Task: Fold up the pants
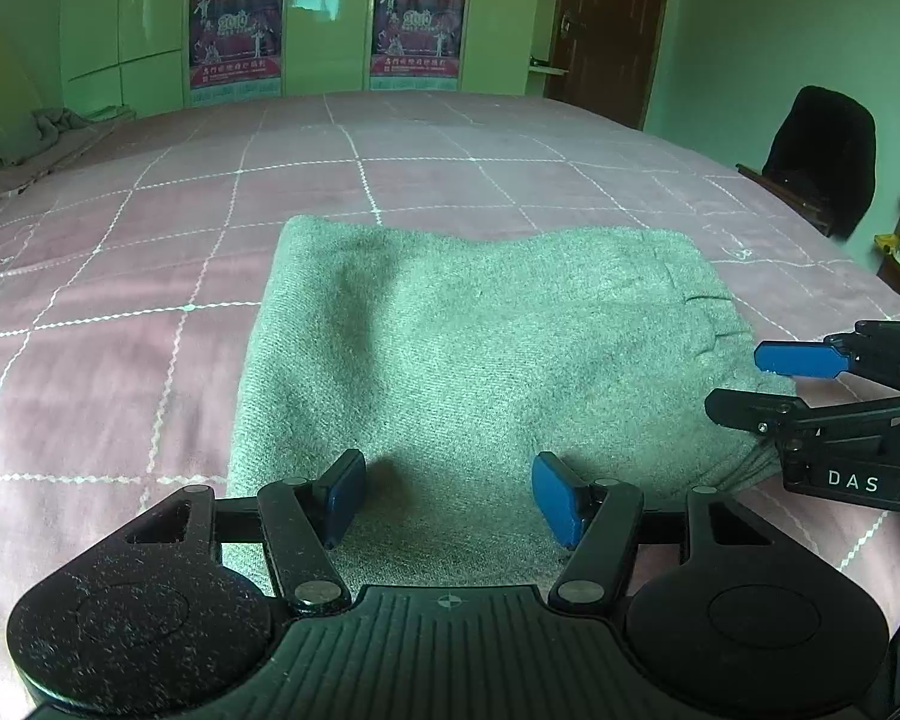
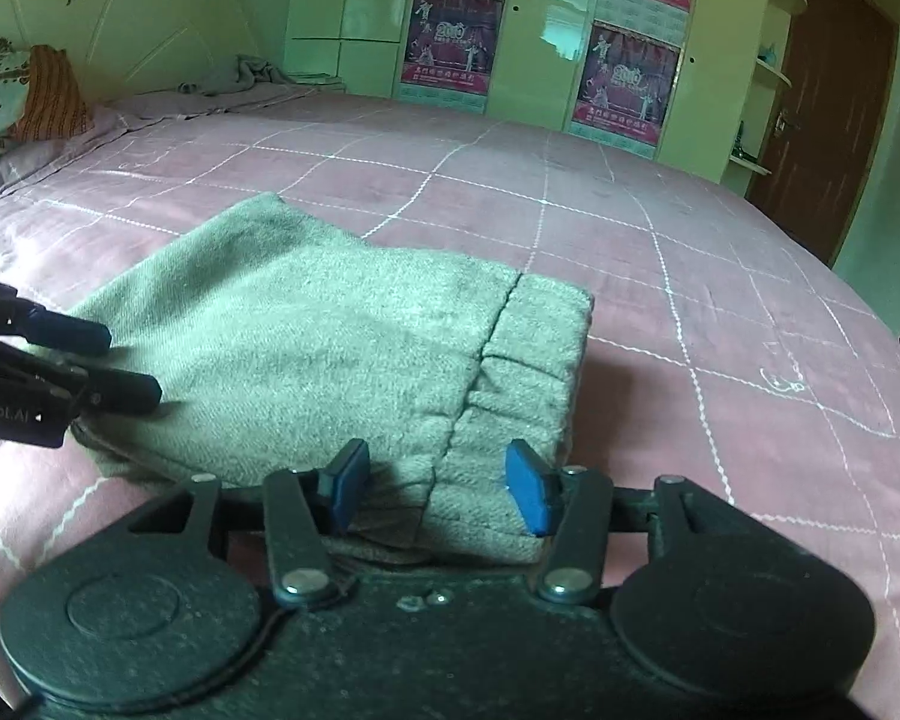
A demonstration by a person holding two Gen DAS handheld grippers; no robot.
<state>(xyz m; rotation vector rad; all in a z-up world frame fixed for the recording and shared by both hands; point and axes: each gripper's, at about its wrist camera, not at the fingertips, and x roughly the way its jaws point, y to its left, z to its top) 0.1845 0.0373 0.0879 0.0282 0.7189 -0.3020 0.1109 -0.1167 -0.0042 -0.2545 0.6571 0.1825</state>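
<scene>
**Q:** Grey knit fabric fills the middle of both views. What is it, and where does it lie?

**A:** It is the pants (image 1: pixel 468 360), lying as a thick, compact rectangle on the pink checked bed (image 1: pixel 150 276), near the edge closest to the person. The stacked layers show at the near corner in the right wrist view, which suggests that the folding is largely done.

**Q:** How do the two claws stand?

**A:** The left claw (image 1: pixel 447 495) has its blue pads spread apart over the near edge of the bundle, gripping nothing. The right claw (image 2: pixel 435 489) is likewise parted, its pads to either side of the ribbed band (image 2: pixel 528 372) at the bundle's end. Whether the pads touch the cloth cannot be told.

**Q:** Why are they held so, one at each end of the near edge?

**A:** Judging from the layout, two open claws set low at the same edge suit either a fresh pinch of that edge for one more fold away from the person, or a release after laying the cloth down. The pictures do not settle which.

**Q:** What might go wrong with a further fold?

**A:** The bundle is thick and soft; a shallow pinch would likely catch only the upper layers, so the stack could slide apart as it is lifted.
</scene>
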